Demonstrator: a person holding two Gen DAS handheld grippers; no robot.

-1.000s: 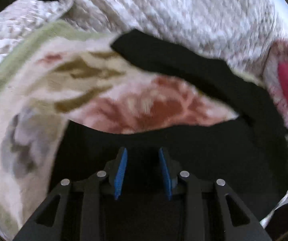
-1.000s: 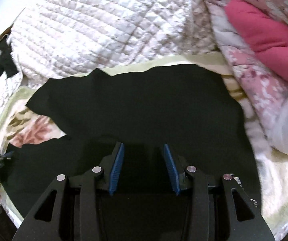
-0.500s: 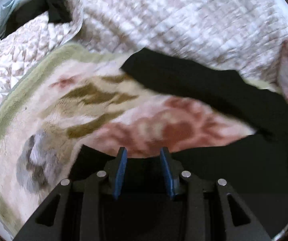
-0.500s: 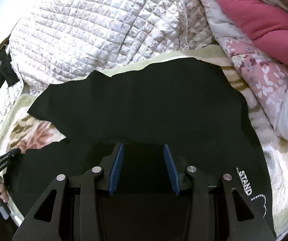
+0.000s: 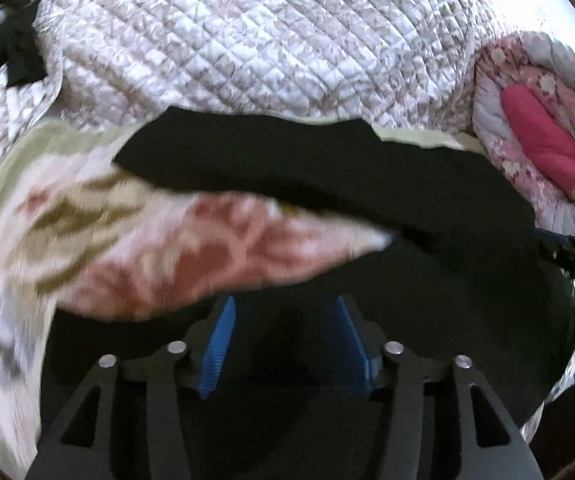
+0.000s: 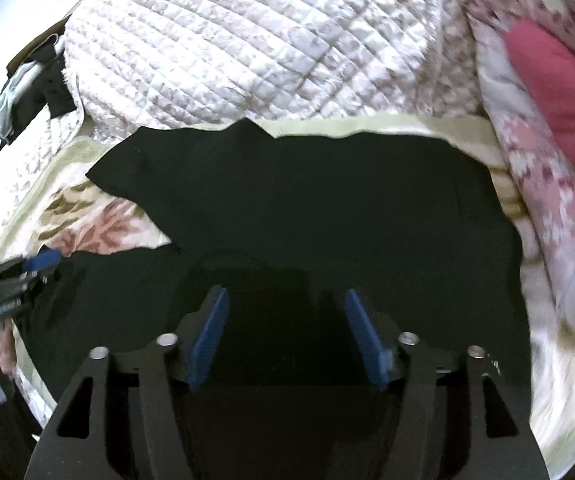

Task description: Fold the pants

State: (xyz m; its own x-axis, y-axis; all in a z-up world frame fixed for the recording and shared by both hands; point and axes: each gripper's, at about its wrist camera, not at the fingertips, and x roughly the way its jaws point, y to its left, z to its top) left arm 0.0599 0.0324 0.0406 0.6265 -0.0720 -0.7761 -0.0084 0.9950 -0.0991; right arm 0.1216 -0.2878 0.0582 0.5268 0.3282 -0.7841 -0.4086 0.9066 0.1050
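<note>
**Black pants spread on a flowered blanket, both grippers open**

The pants point(image 6: 307, 208) are laid flat on a blanket point(image 5: 87, 240) with a pale green border and a pattern of red and olive leaves. The black cloth is seen to cover most of the blanket; one part of it reaches toward the far left, and a wedge of the blanket is left bare between this part and the nearer cloth.

Behind the blanket a white quilt point(image 5: 247, 48) with diamond stitching is piled up. At the right a pink flowered duvet point(image 6: 527, 152) is rolled, with a plain pink pillow point(image 6: 559, 92) inside it. At the far left some dark clothes point(image 6: 47, 80) are seen beside the quilt, too small to be told apart.

The left gripper point(image 5: 283, 344) is held above the near edge of the pants. Its jaws have just been opening and now stand apart, with nothing pressed between the blue pads point(image 5: 217, 344). The right gripper point(image 6: 287, 336) is held over the black cloth in the same way; its jaws have also just been opening, and no cloth is clamped.
</note>
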